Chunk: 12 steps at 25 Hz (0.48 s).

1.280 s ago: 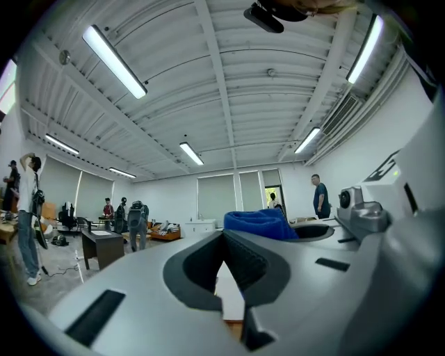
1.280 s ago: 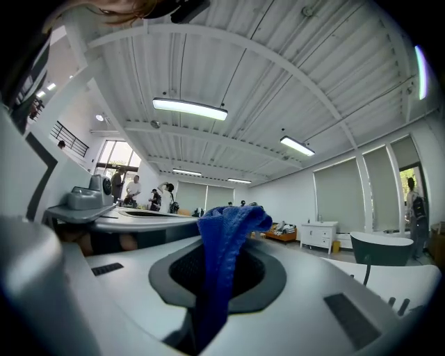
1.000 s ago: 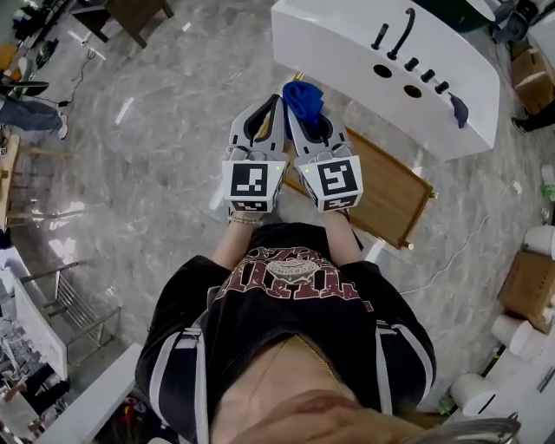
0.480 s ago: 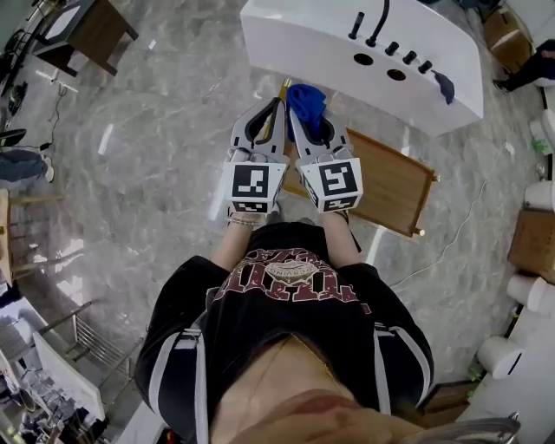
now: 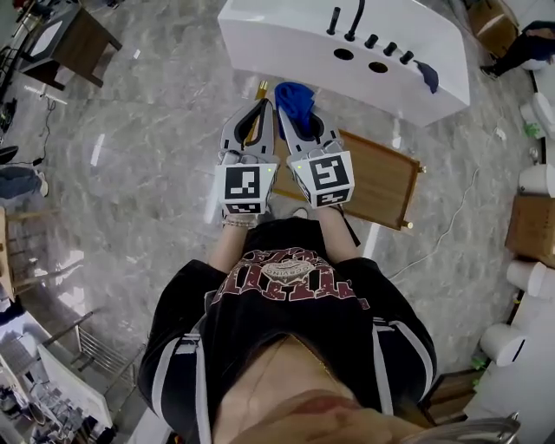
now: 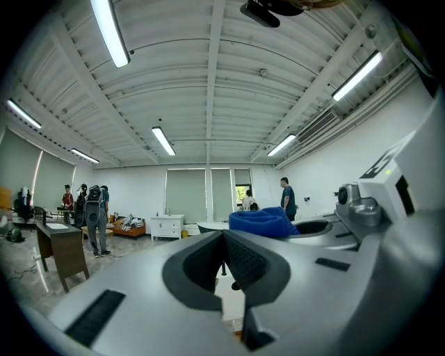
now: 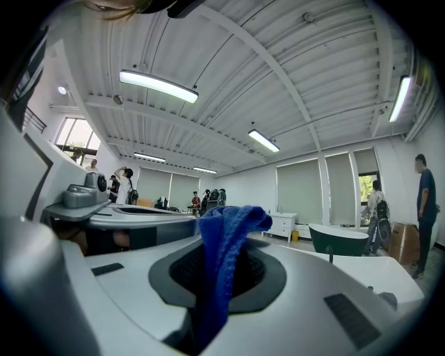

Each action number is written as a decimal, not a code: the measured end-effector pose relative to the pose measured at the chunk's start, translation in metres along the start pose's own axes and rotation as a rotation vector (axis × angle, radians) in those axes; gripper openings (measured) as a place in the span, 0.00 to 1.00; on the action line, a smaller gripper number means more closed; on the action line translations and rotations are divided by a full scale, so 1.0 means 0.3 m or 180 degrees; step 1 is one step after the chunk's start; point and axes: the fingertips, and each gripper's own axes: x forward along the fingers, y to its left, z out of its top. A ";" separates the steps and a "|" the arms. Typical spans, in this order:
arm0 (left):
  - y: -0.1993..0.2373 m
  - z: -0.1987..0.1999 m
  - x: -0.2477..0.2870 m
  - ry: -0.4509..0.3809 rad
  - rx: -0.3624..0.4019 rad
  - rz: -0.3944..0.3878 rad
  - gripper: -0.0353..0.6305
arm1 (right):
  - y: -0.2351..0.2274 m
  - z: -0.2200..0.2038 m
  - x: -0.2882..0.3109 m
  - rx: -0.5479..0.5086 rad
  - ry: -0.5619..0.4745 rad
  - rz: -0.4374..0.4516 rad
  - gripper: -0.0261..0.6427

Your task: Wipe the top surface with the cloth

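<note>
The right hand-held gripper [image 5: 289, 106] is clenched on the blue cloth [image 5: 295, 97]. Its jaws pinch the fabric low down, and a bunched fold of it stands up above the jaw tips in the right gripper view [image 7: 226, 233]. The left hand-held gripper [image 5: 259, 104] lies just beside it, with its jaws pressed together at the tips and nothing between them [image 6: 224, 236]. From the left gripper view, the cloth [image 6: 261, 222] shows as a blue lump just past the neighbouring gripper's body.

Both grippers point forward, parallel and almost touching, with their marker cubes facing up. They are held in front of the person's chest on bare forearms that come out of a black T-shirt.

Under the right gripper lies a wooden panel [image 5: 381, 184] on the grey marble floor [image 5: 147, 139]. Ahead of the jaw tips stands a white unit [image 5: 286, 43] with a black tap [image 5: 354, 19] and a row of holes and knobs along its top. Nothing stands between it and the grippers. A small dark rag [image 5: 427, 76] hangs at its far right end.
</note>
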 end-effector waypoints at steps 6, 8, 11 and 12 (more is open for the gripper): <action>-0.053 -0.019 0.034 0.0045 -0.0023 0.0148 0.12 | -0.065 -0.025 -0.030 -0.0003 0.0028 0.0125 0.12; -0.064 -0.042 0.040 0.0084 -0.0025 0.0158 0.12 | -0.081 -0.047 -0.037 0.0009 0.0054 0.0118 0.12; -0.068 -0.070 0.051 0.0153 -0.0030 0.0141 0.12 | -0.099 -0.074 -0.035 0.0020 0.0113 0.0098 0.12; -0.069 -0.080 0.056 0.0180 -0.0027 0.0126 0.12 | -0.104 -0.081 -0.033 0.0022 0.0129 0.0084 0.12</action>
